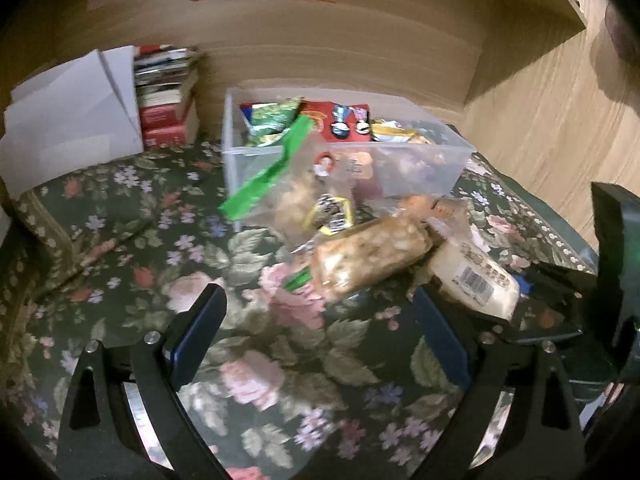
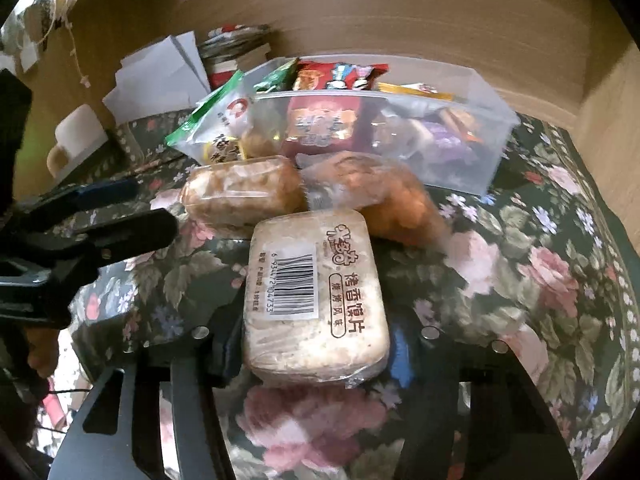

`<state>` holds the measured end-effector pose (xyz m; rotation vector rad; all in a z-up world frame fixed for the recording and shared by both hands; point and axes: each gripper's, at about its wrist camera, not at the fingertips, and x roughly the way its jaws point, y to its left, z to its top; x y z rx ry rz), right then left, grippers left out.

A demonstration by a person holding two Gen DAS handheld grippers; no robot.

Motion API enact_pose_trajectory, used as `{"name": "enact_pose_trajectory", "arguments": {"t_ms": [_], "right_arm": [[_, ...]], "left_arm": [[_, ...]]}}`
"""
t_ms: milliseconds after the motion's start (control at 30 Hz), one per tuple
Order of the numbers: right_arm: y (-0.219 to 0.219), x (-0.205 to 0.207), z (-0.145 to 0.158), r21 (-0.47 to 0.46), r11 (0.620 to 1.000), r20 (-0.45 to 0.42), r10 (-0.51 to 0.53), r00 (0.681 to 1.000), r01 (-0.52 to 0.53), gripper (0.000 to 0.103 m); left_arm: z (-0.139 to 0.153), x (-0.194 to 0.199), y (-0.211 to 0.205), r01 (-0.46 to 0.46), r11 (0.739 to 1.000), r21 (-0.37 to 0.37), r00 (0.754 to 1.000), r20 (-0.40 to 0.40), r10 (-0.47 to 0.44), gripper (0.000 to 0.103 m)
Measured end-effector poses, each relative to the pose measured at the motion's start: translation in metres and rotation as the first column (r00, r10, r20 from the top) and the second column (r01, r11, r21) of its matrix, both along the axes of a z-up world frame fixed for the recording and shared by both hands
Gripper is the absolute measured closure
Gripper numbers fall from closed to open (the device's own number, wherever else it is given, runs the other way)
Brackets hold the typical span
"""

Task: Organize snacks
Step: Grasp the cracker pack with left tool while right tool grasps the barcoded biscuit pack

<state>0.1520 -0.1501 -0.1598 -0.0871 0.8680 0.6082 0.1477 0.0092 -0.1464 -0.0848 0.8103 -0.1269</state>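
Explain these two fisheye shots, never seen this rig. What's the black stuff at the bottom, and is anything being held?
No robot here: a person holds a two-finger gripper in each hand, with a camera on each looking along the fingers. The black parts at the bottom are those fingers.

Left wrist view: the left gripper is open and empty over the floral tablecloth.

Right wrist view: the right gripper has the barcoded snack pack between its fingers and seems to grip it.

Beyond it lie a clear-wrapped pastry pack, an orange snack bag and a green-topped zip bag, in front of a clear plastic bin already holding snacks.
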Motion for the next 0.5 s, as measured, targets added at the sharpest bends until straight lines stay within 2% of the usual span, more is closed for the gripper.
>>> {"name": "enact_pose_trajectory", "arguments": {"t_ms": [200,333,500], "right_arm": [[-0.037,-0.005,0.002,-0.004,0.995,0.026,-0.098,0.995,0.098,0.05],[-0.061,-0.007,0.006,-0.018,0.986,0.056,-0.165,0.985,0.167,0.05],[-0.079,-0.007,0.008,0.013,0.98,0.056,-0.198,0.979,0.197,0.05]], "left_arm": [[-0.009,0.022,-0.024,0.019,1.0,0.007,0.999,-0.033,-0.019,0.008],[-0.015,0.035,-0.036,0.0,1.0,0.014,0.999,-0.05,0.0,0.008],[-0.018,0.048,-0.042,-0.051,0.998,0.03,0.998,-0.044,0.052,0.008]]}}
